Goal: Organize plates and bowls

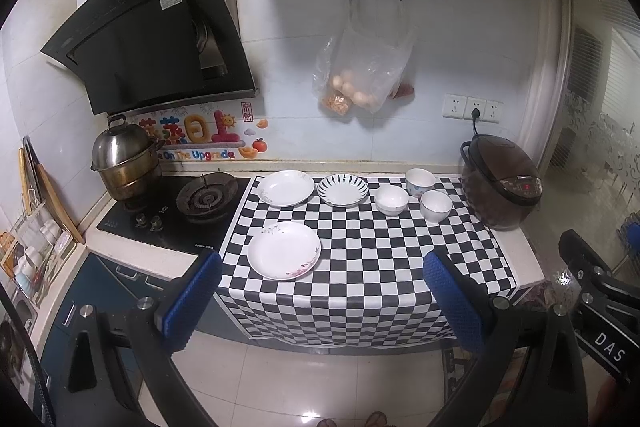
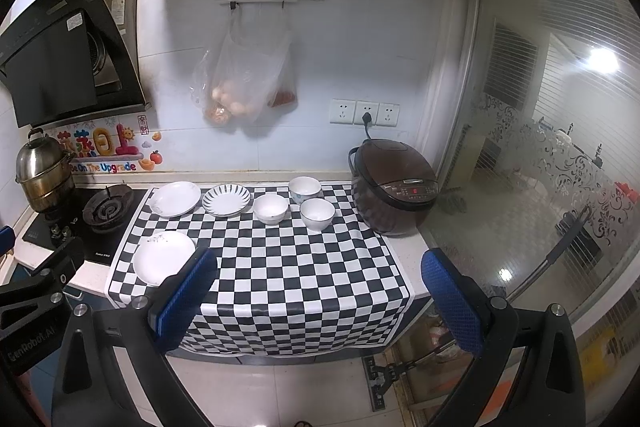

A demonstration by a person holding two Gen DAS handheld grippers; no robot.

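On the checkered cloth (image 1: pixel 360 267) lie three plates: a white floral plate (image 1: pixel 284 249) near the front left, a white plate (image 1: pixel 286 188) at the back left, and a striped plate (image 1: pixel 343 190) beside it. Three white bowls (image 1: pixel 391 199) (image 1: pixel 420 183) (image 1: pixel 436 206) cluster at the back right. The same plates (image 2: pixel 162 257) (image 2: pixel 176 199) (image 2: pixel 226 200) and bowls (image 2: pixel 270 209) (image 2: pixel 305 189) (image 2: pixel 317 213) show in the right wrist view. My left gripper (image 1: pixel 322 301) is open and empty, held before the counter's front edge. My right gripper (image 2: pixel 318 301) is open and empty, also before the counter.
A brown rice cooker (image 1: pixel 502 183) stands at the counter's right end. A gas hob (image 1: pixel 180 207) with a steel steamer pot (image 1: pixel 122 159) is on the left under a black hood (image 1: pixel 152 43). A bag of food (image 1: pixel 360 75) hangs on the wall. A glass door (image 2: pixel 540 167) is right.
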